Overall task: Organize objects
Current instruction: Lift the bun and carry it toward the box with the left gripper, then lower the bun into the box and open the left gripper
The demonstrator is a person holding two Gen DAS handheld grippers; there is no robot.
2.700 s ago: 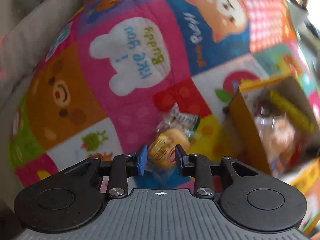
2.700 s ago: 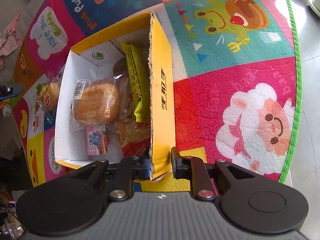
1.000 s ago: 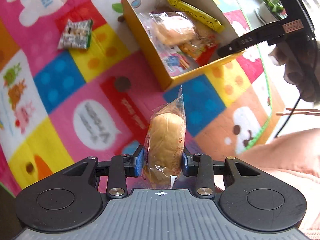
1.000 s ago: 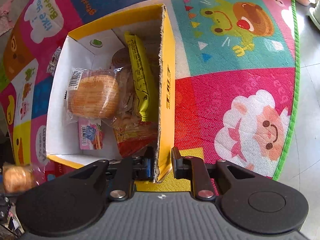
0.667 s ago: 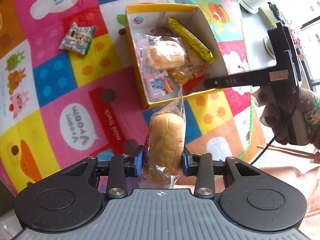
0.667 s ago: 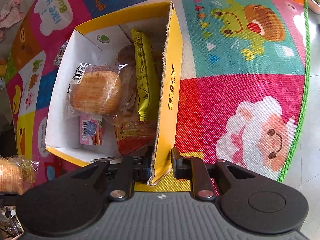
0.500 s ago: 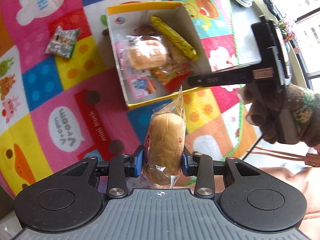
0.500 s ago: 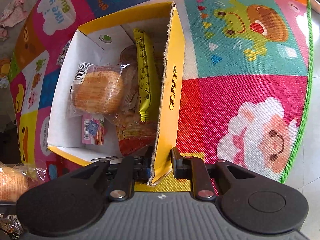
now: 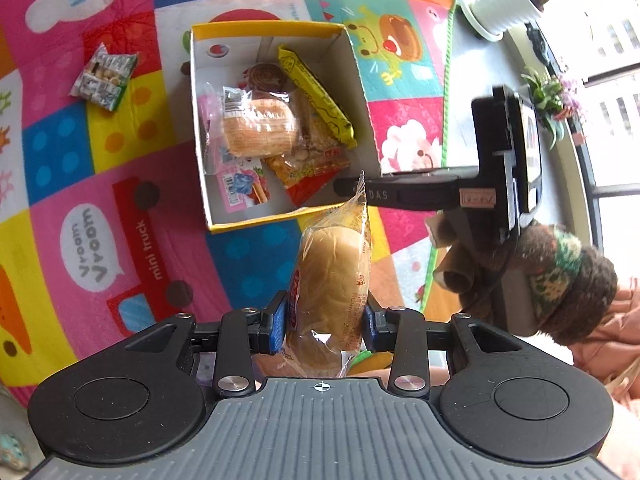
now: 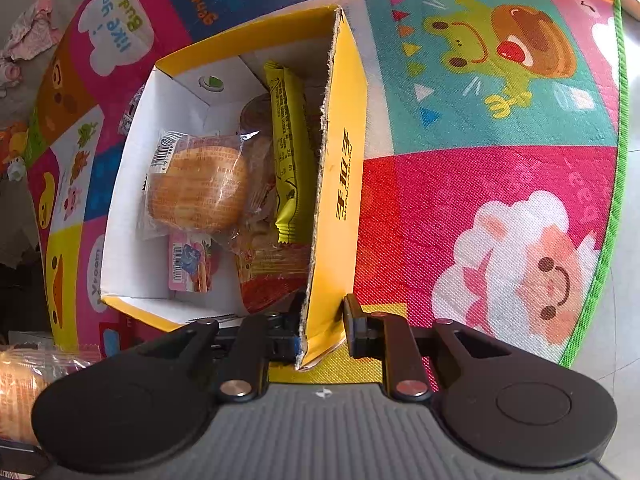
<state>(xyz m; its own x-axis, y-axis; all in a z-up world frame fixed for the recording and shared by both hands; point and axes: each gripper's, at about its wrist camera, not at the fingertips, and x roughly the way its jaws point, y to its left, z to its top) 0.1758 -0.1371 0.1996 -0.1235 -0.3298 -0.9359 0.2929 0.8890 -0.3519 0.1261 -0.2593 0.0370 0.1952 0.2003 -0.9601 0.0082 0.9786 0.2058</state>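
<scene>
My left gripper (image 9: 324, 322) is shut on a wrapped bread roll (image 9: 330, 292) and holds it in the air, just short of the yellow cardboard box (image 9: 256, 222). The roll also shows at the left edge of the right wrist view (image 10: 20, 396). The box (image 10: 340, 184) holds another wrapped bun (image 10: 196, 188), a yellow snack bar (image 10: 290, 152), an orange-red packet (image 10: 272, 276) and a small pink packet (image 10: 188, 266). My right gripper (image 10: 322, 338) is shut on the box's right wall at its near corner. It also shows in the left wrist view (image 9: 404, 194).
A small green-white snack packet (image 9: 104, 76) lies on the colourful play mat (image 9: 100, 184) left of the box. White plant pots (image 9: 500, 8) stand on the grey floor beyond the mat's green edge (image 10: 604, 216). A pink cloth (image 10: 32, 36) lies at the far left.
My left gripper has taken the bread roll off the mat, lifted it and carried it towards the box, which now sits straight ahead. My right gripper has kept its hold on the box wall.
</scene>
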